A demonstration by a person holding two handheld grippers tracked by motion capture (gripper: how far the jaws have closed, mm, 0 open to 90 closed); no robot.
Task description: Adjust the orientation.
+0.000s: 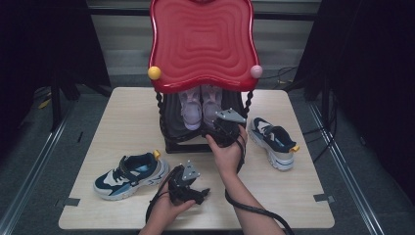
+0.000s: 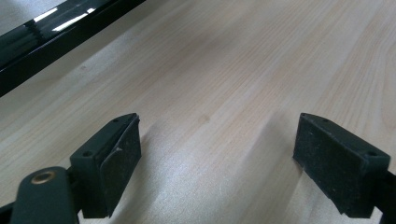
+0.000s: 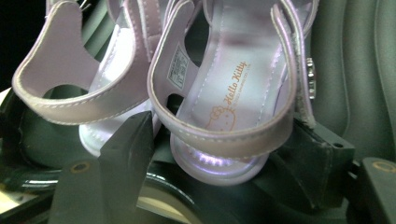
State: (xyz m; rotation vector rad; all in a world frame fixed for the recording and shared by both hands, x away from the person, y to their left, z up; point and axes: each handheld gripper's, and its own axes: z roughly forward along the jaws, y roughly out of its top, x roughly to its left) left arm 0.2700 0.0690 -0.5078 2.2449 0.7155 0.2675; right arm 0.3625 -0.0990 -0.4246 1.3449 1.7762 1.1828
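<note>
The right gripper (image 3: pixel 212 154) has its jaws spread on either side of the heel of a lilac sandal (image 3: pixel 233 102), not pressed onto it. A second sandal (image 3: pixel 88 79) sits just beside the first. Both stand on the black shelf (image 1: pixel 171 125) of the rack, under its red top (image 1: pixel 201 41). The left gripper (image 2: pixel 217 161) hangs just above bare counter (image 2: pixel 224 65) in front of the rack, jaws released, nothing between them. Left of the rack lies a navy sneaker (image 1: pixel 129 175); its mate (image 1: pixel 273 142) lies right of the rack.
</note>
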